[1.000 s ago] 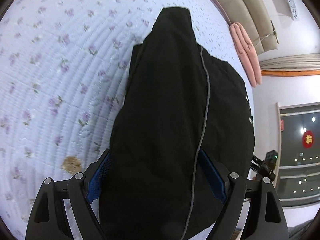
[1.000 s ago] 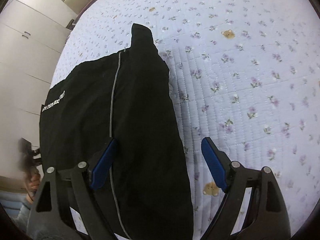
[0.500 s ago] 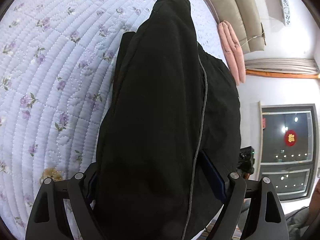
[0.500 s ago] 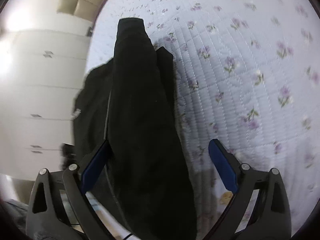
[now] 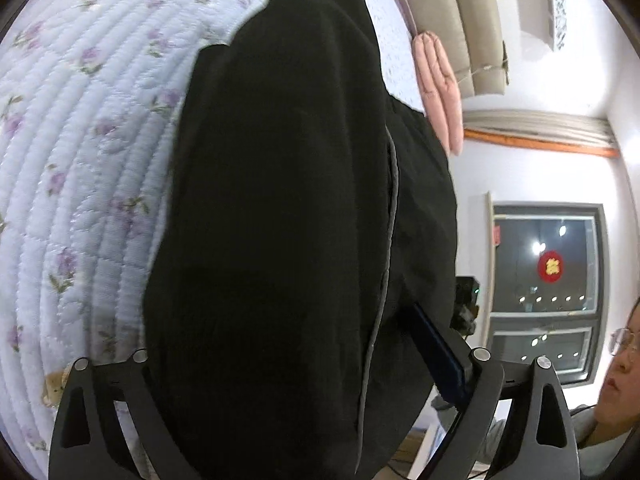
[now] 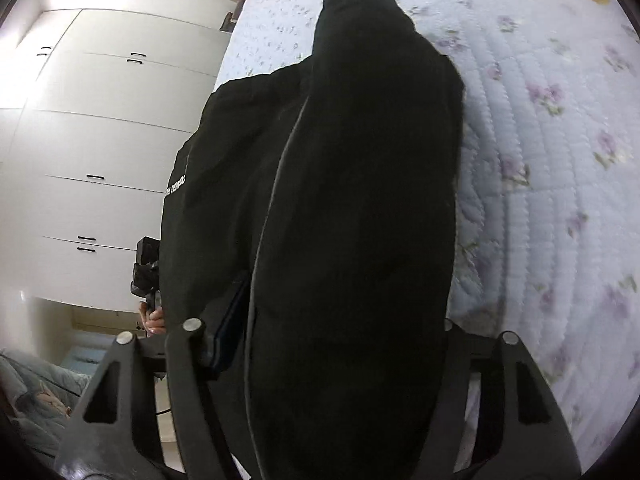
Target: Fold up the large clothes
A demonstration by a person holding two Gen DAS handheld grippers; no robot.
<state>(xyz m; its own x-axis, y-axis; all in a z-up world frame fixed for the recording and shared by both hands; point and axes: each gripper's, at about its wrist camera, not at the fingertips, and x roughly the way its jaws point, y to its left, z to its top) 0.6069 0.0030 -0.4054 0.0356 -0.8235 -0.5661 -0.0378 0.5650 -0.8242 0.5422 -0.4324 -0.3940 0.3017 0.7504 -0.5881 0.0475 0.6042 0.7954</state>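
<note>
A large black garment (image 5: 280,200) with a thin grey seam stripe lies folded lengthwise on the bed and fills the middle of both views (image 6: 352,220). My left gripper (image 5: 296,356) has the cloth draped between and over its jaws; only the right blue pad (image 5: 438,352) shows. My right gripper (image 6: 332,332) is likewise buried in the cloth, with one blue pad (image 6: 230,328) showing at the left. In both views the jaws stand wide apart around the cloth, so a pinch cannot be seen.
The bed has a pale quilted cover with purple flowers (image 5: 80,160). A beige headboard (image 5: 460,20) and a pink pillow (image 5: 438,92) lie at the far end. A white wardrobe (image 6: 100,140) stands beside the bed. The person's face (image 5: 620,360) shows at the right.
Both grippers have tilted and moved closer to the garment, which now covers more of each view. The cloth has bunched over the right gripper's jaws, hiding its right pad.
</note>
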